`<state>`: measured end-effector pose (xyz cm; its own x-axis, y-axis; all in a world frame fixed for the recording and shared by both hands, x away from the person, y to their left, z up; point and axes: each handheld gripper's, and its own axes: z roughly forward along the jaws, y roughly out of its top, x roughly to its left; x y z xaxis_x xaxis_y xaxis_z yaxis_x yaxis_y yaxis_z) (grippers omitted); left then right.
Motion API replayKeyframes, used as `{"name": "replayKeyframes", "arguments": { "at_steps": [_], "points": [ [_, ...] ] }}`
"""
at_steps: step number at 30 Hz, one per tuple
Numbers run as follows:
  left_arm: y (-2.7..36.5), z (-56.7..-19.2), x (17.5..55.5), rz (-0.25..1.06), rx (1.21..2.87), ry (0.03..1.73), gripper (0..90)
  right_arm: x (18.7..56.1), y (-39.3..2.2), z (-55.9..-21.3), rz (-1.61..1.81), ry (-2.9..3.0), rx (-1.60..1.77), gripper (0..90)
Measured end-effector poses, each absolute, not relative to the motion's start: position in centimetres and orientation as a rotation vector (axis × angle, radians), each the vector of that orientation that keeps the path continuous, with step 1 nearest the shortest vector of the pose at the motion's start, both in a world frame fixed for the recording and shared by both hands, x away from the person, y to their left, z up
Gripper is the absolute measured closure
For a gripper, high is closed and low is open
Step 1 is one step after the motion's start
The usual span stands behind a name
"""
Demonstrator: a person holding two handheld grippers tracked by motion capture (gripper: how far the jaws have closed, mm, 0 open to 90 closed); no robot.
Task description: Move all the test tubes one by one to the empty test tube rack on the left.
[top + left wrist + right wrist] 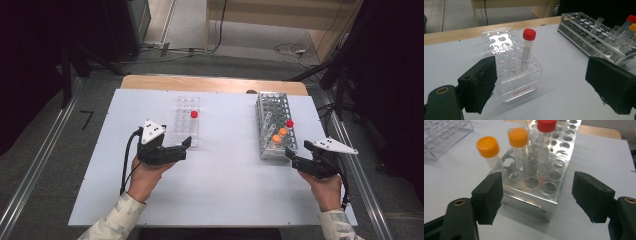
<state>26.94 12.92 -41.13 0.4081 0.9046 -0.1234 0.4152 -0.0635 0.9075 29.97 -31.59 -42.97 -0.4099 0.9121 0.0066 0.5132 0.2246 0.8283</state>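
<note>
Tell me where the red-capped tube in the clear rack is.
The red-capped tube stands upright near the front right corner of the clear rack, left of the metal rack, just ahead of the open left gripper.

Black two-jaw grippers — grey three-cornered plates, black cables — pale patterned sleeves [116, 220].

The table [210, 195], a white sheet over a wooden top whose far edge is showing, is carrying two racks, well apart. Left of centre a clear plastic rack [187, 122] is standing flat on the sheet (one red-capped tube upright in it). Toward the right edge a metal rack [275, 127] is lying lengthwise, holding red- and orange-capped tubes near its front end.
</note>
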Motion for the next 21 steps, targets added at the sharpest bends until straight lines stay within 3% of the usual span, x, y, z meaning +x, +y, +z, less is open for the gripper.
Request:
{"name": "replayKeyframes", "arguments": {
  "at_steps": [9, 21],
  "points": [
    [12.9, -41.2, 27.0, 0.61, 1.671, 1.175, 10.8, 32.0, -32.5, -43.0, 1.083, 1.976, 1.321, 32.8],
    [13.1, -41.3, 27.0, 0.605, 1.667, 1.181, 11.3, 34.4, -31.7, -43.5, 1.107, 2.015, 1.278, 53.1]
  ]
}}
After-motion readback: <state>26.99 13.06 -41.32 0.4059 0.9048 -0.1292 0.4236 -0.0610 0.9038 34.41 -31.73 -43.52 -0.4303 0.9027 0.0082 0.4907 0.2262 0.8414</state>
